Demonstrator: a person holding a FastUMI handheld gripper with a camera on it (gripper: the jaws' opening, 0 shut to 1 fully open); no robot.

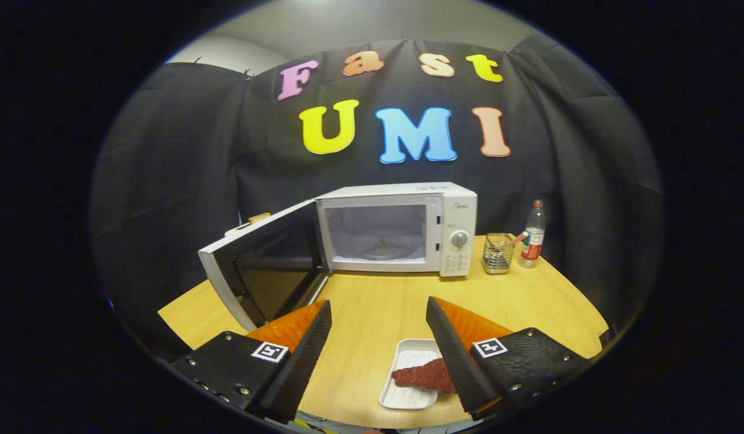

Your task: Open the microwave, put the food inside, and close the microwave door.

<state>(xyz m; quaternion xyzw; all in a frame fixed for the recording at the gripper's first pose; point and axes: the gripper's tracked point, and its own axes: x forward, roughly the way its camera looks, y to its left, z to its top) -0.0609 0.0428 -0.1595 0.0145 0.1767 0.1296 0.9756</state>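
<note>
Gripper (pixel 378 313) fingers stand wide apart at the near edge of the wooden table (pixel 372 301), gripping nothing; the jaws are fully released. Both fingers point forward over the table toward the microwave, raised above the tabletop and roughly level with each other. Whether the right finger touches the tray below it cannot be told.

Food (pixel 421 376), a reddish-brown strip, lies in a white tray (pixel 406 355) on the table, between the fingers and close against the inner side of the right one, which hides part of both. Tray and food sit at the near edge, well apart from the appliance.

Microwave (pixel 402 226) stands at the back of the table, beyond the fingers. Its door (pixel 266 262) is swung open to the left, dark glass facing inward, its lower corner near the left finger. The cavity is lit and shows a glass turntable (pixel 381 250).

Right of the microwave stand a wire mesh holder (pixel 497 254) and, just beside it, a clear plastic bottle (pixel 533 235) with a red label.
</note>
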